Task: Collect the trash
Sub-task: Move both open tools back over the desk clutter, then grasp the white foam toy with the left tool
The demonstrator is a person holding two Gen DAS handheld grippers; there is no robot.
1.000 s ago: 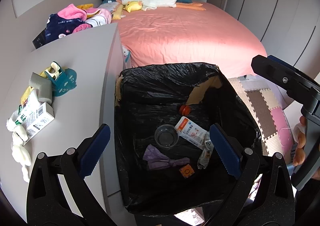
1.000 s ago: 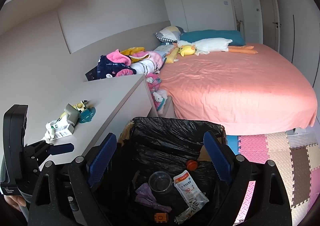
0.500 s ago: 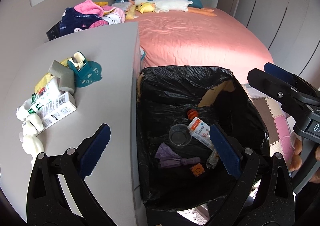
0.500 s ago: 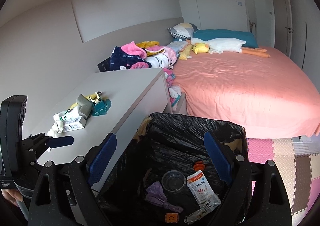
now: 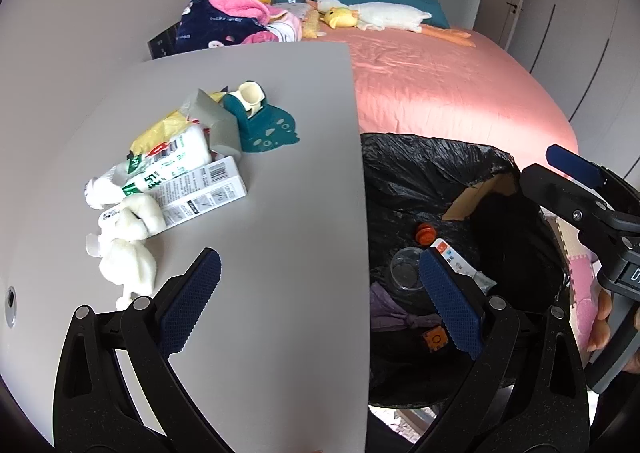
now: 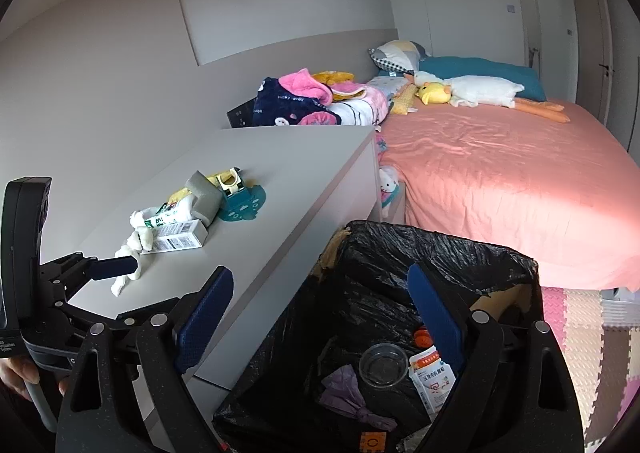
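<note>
A bin lined with a black bag point(image 5: 424, 169) point(image 6: 440, 253) stands beside a grey cabinet point(image 5: 288, 213) point(image 6: 280, 181). Inside lie a clear cup point(image 5: 406, 273) point(image 6: 383, 365), a sachet point(image 6: 434, 377), an orange cap point(image 5: 425, 233) and a purple wrapper point(image 6: 344, 389). On the cabinet top lies a trash pile: a white box point(image 5: 200, 197) point(image 6: 180, 239), crumpled tissue point(image 5: 128, 253) point(image 6: 132, 253), a green-printed packet point(image 5: 168, 165) and a teal tape holder point(image 5: 256, 121) point(image 6: 236, 201). My left gripper point(image 5: 320, 305) is open and empty over the cabinet's right edge. My right gripper point(image 6: 320, 317) is open and empty above the bin.
A bed with a pink sheet point(image 5: 440, 85) point(image 6: 500, 173) lies beyond the bin, with plush toys and pillows. A clothes pile point(image 5: 232, 21) point(image 6: 312, 101) sits behind the cabinet. Foam floor mats point(image 6: 592, 333) lie to the right.
Both grippers have swung left, from over the bin toward the cabinet top. The trash pile on the cabinet now sits nearer the left gripper. Both stay open.
</note>
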